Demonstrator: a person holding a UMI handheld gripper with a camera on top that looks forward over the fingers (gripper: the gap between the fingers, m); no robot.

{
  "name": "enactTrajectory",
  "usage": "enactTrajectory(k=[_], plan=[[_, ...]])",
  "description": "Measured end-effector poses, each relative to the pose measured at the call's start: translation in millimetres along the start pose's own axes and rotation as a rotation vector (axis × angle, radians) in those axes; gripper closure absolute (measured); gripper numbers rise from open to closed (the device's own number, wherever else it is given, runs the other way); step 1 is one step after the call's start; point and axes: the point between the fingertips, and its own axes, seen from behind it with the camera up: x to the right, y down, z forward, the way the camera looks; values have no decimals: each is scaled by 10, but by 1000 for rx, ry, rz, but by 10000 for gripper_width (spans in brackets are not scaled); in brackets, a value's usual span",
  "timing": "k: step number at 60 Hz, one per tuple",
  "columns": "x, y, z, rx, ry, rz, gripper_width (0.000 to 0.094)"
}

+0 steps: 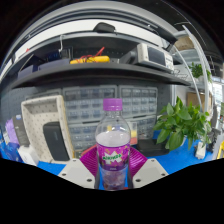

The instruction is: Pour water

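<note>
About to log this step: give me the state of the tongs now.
Tongs: closed on the clear plastic water bottle with purple cap and purple label; both purple pads press against its sides.

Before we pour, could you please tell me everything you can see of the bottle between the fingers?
The bottle is clear plastic with a purple cap and a magenta label around its middle. It stands upright, cap still on, between the fingers of the gripper; whether they press on it cannot be told. It looks filled with clear liquid, though the level is hard to tell. Its base is hidden.
</note>
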Motion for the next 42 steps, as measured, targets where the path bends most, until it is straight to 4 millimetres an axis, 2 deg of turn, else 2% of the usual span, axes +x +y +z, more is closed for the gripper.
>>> enactTrajectory(k=[15, 21, 22, 23, 31, 42], plan=[[357, 662, 223, -71, 30, -26, 555], [424, 956, 274, -102, 34, -34, 550], [427, 975, 267, -102, 30, -37, 496], [424, 929, 288, -66, 25, -35, 553], [434, 954, 203, -42, 27, -18, 550], [440, 960, 140, -32, 27, -14, 428]])
